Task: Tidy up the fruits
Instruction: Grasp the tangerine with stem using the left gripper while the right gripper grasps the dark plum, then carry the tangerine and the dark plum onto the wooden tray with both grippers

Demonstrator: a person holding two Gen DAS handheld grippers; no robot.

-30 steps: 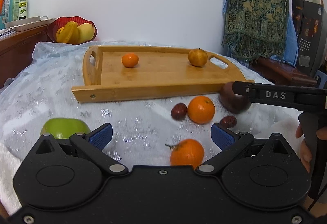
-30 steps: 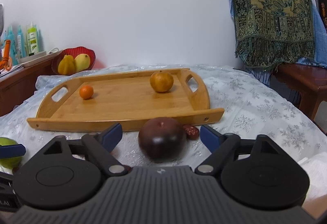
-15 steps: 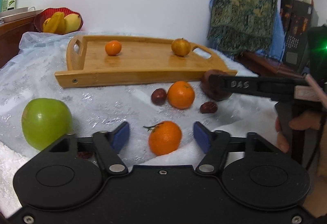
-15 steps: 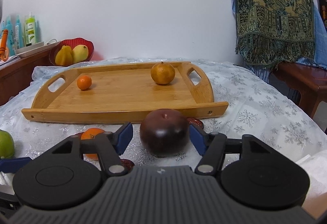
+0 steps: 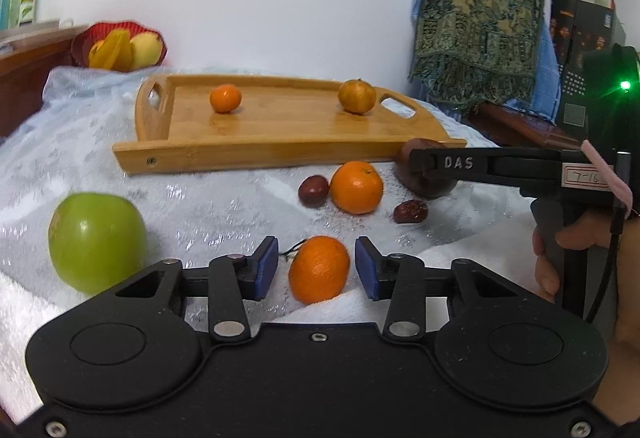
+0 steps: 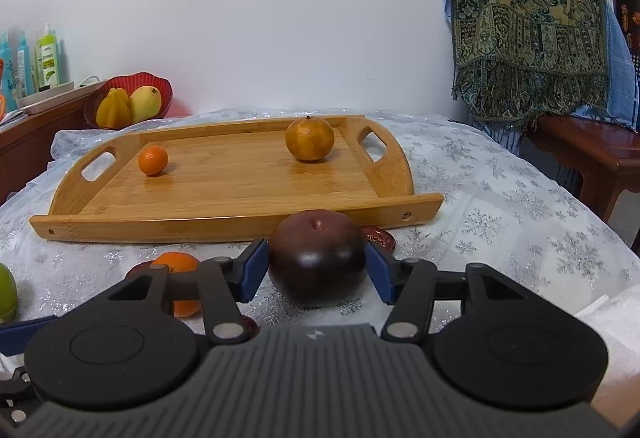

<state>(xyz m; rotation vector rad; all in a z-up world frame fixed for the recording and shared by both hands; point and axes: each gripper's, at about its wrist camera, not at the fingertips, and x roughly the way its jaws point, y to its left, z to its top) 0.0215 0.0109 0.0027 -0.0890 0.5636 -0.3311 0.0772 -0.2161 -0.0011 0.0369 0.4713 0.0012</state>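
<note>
My left gripper [image 5: 316, 267] is open around an orange tangerine [image 5: 319, 270] with a stem; small gaps show on both sides. My right gripper [image 6: 316, 267] has closed its blue pads on a dark purple round fruit [image 6: 318, 258] on the cloth, just before the wooden tray [image 6: 224, 214]. That fruit also shows in the left wrist view [image 5: 426, 186], partly behind the right gripper's finger. The tray [image 5: 256, 154] holds a small tangerine [image 5: 225, 98] and a yellow-brown orange [image 5: 357, 96].
A green apple [image 5: 96, 240] lies at the left. An orange [image 5: 356, 187] and two red dates [image 5: 313, 191] [image 5: 410, 211] lie before the tray. A red fruit bowl [image 6: 128, 100] sits back left. A wooden bench [image 6: 592, 154] and a hanging patterned cloth [image 6: 532, 18] are on the right.
Both grippers narrowed. The left moved forward so the stemmed tangerine now sits between its pads. The right closed in from wide open until its pads meet the dark fruit.
</note>
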